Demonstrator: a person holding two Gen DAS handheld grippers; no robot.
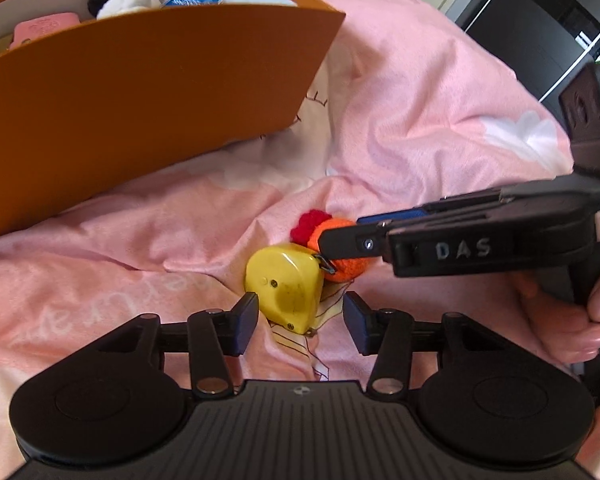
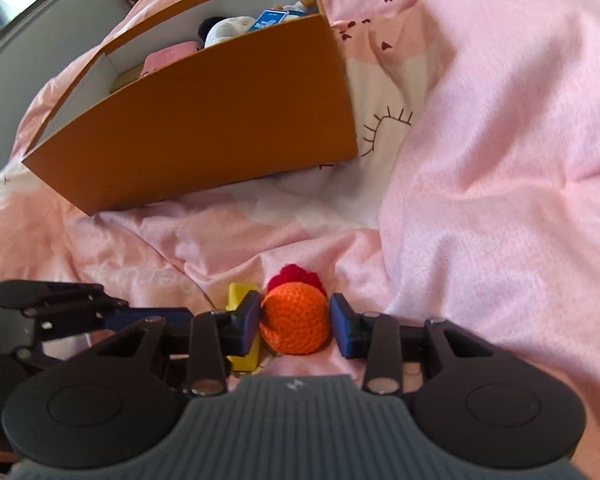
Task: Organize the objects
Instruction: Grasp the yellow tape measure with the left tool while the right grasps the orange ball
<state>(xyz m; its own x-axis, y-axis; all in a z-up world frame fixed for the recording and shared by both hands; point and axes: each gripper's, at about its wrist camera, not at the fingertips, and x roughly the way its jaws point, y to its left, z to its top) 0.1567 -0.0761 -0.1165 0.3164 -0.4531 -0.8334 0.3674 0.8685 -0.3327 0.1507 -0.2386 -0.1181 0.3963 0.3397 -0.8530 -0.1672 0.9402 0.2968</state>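
Two small things lie touching each other on the pink bed cover [image 2: 480, 128], in front of the orange box [image 2: 204, 120]: a yellow tape measure [image 1: 286, 290] and an orange crocheted ball [image 2: 294, 318] with a red frill.

Each gripper is lined up on one of them. The left gripper [image 1: 300, 322] has its fingers [image 1: 246, 322] standing apart on either side of the tape measure, a clear gap at the right finger, so it holds nothing. The right gripper [image 2: 296, 326] straddles the ball, its fingers [image 2: 250, 326] close to it; the left one looks about touching the yarn, the right one stands just off, so I judge it not yet gripped.

The risks come from crowding. Both things touch and the two grippers cross close together, so one pair of fingers may nudge the neighbouring thing or knock the other gripper. The tape measure is hard and rounded on a soft, wrinkled cover; a grip taken off-centre could squirt it sideways or pinch up fabric. The ball is soft and could roll from a shallow pinch.

Inside the box, already holding several things, I can see a black and white plush toy [image 2: 228, 28], a blue packet [image 2: 270, 20] and something pink [image 2: 172, 56]; the rest is hidden behind the front wall.
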